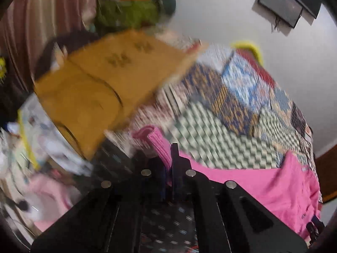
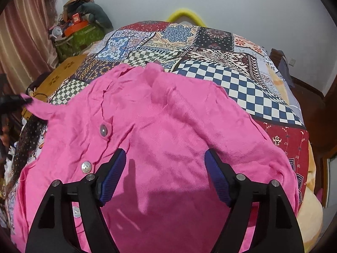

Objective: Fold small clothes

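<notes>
A small pink knit cardigan (image 2: 168, 130) with round buttons (image 2: 103, 129) lies spread on a patchwork bedspread (image 2: 231, 73). My right gripper (image 2: 165, 158) is open just above its middle, blue pads (image 2: 114, 175) wide apart, holding nothing. My left gripper (image 1: 168, 156) is shut on a ribbed pink cuff or edge of the cardigan (image 1: 158, 143), lifted off the bed; the left wrist view is motion-blurred. In the right wrist view the left gripper (image 2: 23, 100) shows at the far left, pinching a pulled-up corner of the cardigan.
A yellow-brown cardboard box (image 1: 101, 88) stands beside the bed on the left. Green bags and clutter (image 2: 80, 33) pile by the curtain. A yellow curved object (image 2: 185, 14) sits behind the bed. Other pale pink clothes (image 1: 48, 194) lie lower left.
</notes>
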A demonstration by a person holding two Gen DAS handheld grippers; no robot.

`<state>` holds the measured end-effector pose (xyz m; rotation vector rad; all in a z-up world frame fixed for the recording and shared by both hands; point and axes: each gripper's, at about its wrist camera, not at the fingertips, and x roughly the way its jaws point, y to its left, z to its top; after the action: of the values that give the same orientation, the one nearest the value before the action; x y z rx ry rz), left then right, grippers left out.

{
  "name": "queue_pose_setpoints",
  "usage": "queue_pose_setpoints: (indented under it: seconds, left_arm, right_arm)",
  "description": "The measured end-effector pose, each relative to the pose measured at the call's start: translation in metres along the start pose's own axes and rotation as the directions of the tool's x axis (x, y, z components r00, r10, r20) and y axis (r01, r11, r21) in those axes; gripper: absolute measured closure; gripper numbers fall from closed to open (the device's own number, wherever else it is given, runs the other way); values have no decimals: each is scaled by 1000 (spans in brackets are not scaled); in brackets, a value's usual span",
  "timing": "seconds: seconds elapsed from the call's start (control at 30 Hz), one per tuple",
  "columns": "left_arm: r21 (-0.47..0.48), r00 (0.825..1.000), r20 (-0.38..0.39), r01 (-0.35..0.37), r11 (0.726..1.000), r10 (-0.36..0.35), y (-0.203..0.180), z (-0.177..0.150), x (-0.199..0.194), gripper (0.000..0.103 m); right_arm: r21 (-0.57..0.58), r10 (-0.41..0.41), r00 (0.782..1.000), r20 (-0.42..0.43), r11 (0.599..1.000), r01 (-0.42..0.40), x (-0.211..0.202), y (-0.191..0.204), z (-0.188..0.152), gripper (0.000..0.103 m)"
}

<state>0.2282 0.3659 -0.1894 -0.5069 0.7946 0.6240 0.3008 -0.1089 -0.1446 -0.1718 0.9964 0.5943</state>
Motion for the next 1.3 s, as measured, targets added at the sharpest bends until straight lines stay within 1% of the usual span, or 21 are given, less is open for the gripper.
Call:
queue_pose_setpoints:
  seconds: [0.1, 0.2, 0.27, 0.33, 0.4, 0.43, 0.57, 0.67, 0.77, 0.8, 0.93, 0.97, 1.0, 1.03, 1.07, 1.1, 1.13, 1.17, 1.2, 1.23, 1.3]
  left_arm:
    - [24, 997, 72, -9, 1000, 8, 3, 21, -23, 100]
    - [62, 992, 112, 56, 997, -62, -9, 31, -45, 100]
    - [114, 984, 140, 91, 989, -107, -29, 33, -60, 100]
    - [171, 974, 156, 137, 976, -164, -55, 30, -75, 100]
    - [222, 963, 148, 188, 957, -224, -85, 26, -86, 100]
    - [233, 958, 131, 221, 947, -255, -100, 24, -91, 100]
    - [331, 927, 77, 325, 886, -368, -164, 7, -108, 100]
    - [410, 895, 16, 401, 819, -446, -215, -16, -117, 100]
    - [466, 871, -60, 457, 758, -488, -255, -44, -116, 100]
    - [484, 867, -90, 468, 739, -490, -269, -55, -113, 100]
    - [548, 871, -205, 480, 686, -446, -308, -103, -91, 100]
    - [550, 872, -232, 483, 681, -431, -312, -111, -86, 100]
    - [548, 869, -277, 493, 676, -409, -318, -119, -76, 100]
    - [543, 862, -309, 507, 669, -403, -320, -124, -70, 99]
    - [536, 852, -347, 524, 662, -393, -322, -128, -63, 94]
    - [531, 846, -365, 532, 659, -388, -323, -133, -61, 91]
    - [526, 842, -379, 537, 660, -383, -323, -134, -59, 82]
    - [521, 842, -382, 537, 664, -382, -321, -135, -60, 69]
    - [516, 847, -376, 529, 674, -376, -319, -132, -60, 61]
    - [513, 854, -363, 518, 685, -374, -316, -127, -62, 51]
    - [512, 872, -319, 489, 707, -372, -306, -115, -68, 49]
  right_arm:
    - [-3, -14, 1000, -2, 1000, 14, 2, 2, 0, 28]
    - [8, -7, 1000, -6, 1000, 7, -1, 2, 1, 28]
    - [17, 4, 1000, -1, 1000, -4, -4, 2, 2, 28]
    - [17, 5, 1000, 12, 1000, -5, -10, 3, 4, 28]
    - [13, 7, 1000, 26, 1000, -7, -17, 5, 5, 28]
    - [11, 8, 999, 35, 1000, -8, -21, 5, 5, 28]
    - [9, 9, 998, 66, 1000, -10, -35, 6, 8, 28]
    - [9, 7, 996, 90, 1000, -8, -46, 3, 9, 28]
    - [13, 5, 995, 102, 1000, -6, -53, -1, 9, 28]
    - [15, 3, 994, 107, 1000, -4, -55, -3, 8, 28]
    - [19, -12, 994, 110, 1000, 10, -59, -10, 3, 28]
    - [23, -18, 994, 108, 1000, 16, -59, -13, 2, 28]
    - [28, -23, 994, 105, 999, 20, -59, -16, 0, 28]
    - [34, -26, 995, 100, 999, 22, -59, -19, -1, 28]
    - [44, -30, 995, 95, 999, 26, -58, -24, -2, 28]
    - [51, -33, 995, 92, 998, 28, -58, -27, -3, 28]
    - [58, -35, 995, 89, 998, 30, -58, -30, -3, 28]
    - [67, -38, 995, 87, 997, 33, -58, -34, -3, 28]
    - [72, -41, 995, 88, 997, 34, -60, -36, -4, 28]
    - [75, -43, 995, 89, 997, 36, -61, -38, -3, 28]
    - [75, -47, 994, 94, 996, 40, -64, -41, -2, 28]
